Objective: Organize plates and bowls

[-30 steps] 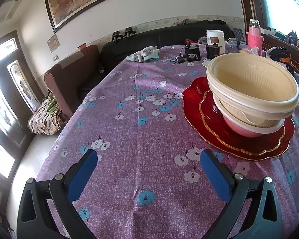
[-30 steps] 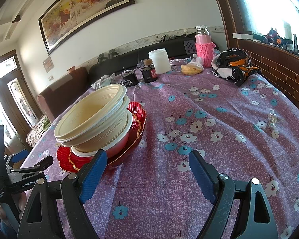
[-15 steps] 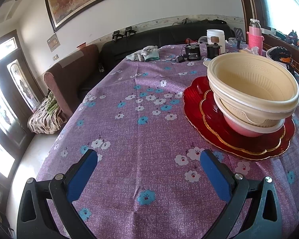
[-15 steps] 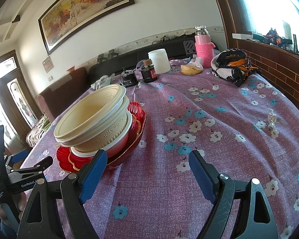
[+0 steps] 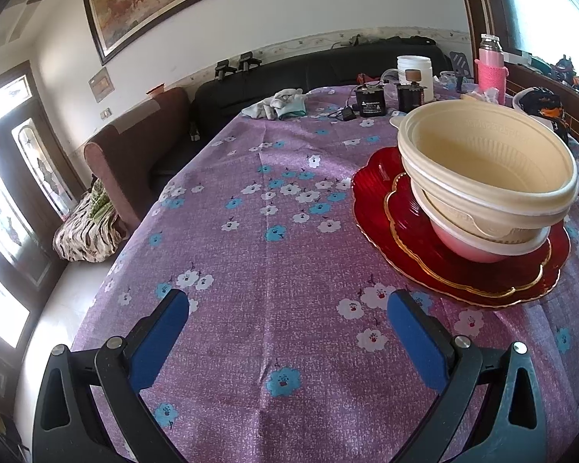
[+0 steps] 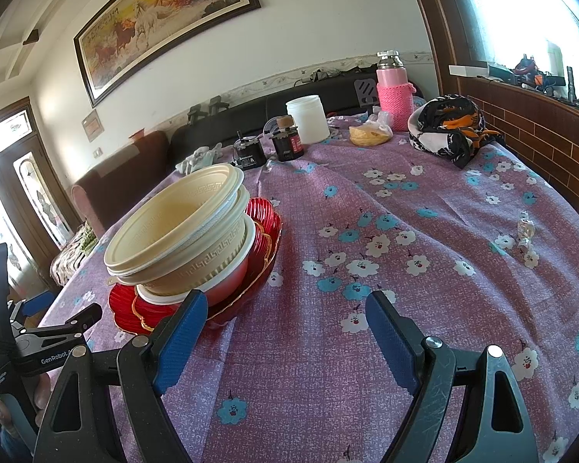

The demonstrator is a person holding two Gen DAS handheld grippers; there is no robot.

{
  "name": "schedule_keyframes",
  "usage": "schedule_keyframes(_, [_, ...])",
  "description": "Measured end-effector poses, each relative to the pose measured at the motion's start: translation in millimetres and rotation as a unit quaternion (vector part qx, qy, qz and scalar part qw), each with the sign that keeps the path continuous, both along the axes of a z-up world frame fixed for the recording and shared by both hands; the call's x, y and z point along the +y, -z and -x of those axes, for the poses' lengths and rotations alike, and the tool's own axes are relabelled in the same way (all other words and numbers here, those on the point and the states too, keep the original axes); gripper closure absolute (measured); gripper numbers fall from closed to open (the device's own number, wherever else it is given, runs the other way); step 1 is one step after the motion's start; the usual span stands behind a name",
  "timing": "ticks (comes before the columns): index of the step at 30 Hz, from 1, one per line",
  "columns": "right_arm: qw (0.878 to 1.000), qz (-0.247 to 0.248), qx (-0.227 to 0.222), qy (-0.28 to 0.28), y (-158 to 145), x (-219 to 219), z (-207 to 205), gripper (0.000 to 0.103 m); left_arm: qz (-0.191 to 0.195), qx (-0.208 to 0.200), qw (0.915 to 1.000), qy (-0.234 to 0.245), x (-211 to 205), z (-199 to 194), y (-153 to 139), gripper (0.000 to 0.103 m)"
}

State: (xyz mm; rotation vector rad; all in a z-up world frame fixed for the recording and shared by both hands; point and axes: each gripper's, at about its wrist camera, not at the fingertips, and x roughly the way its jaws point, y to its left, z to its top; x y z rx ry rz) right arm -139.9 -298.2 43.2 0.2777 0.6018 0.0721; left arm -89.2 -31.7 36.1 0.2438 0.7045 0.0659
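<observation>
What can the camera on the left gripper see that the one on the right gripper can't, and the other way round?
Only the left wrist view shows the open left gripper from behind. Only the right wrist view shows the open right gripper and a yellow lump in clear plastic. Both show the stacked cream plastic bowls on red scalloped plates, the white jar and the pink bottle.

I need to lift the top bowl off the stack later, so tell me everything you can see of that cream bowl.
The cream plastic bowl is round and deep, with a thick rolled rim and a Greek-key band moulded below it. It looks empty and sits tilted, nested in a second cream ribbed bowl. That rests in a pink bowl with a white rim on stacked red scalloped plates with gold edges. Neither claw touches it.
</observation>
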Motion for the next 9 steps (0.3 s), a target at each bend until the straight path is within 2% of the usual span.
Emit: schedule_keyframes(9, [1.0, 0.0, 0.002, 0.001, 0.1, -0.4, -0.4, 0.016, -0.011, -0.004, 0.9999, 0.002, 1.4, 3.7, -1.8, 0.0])
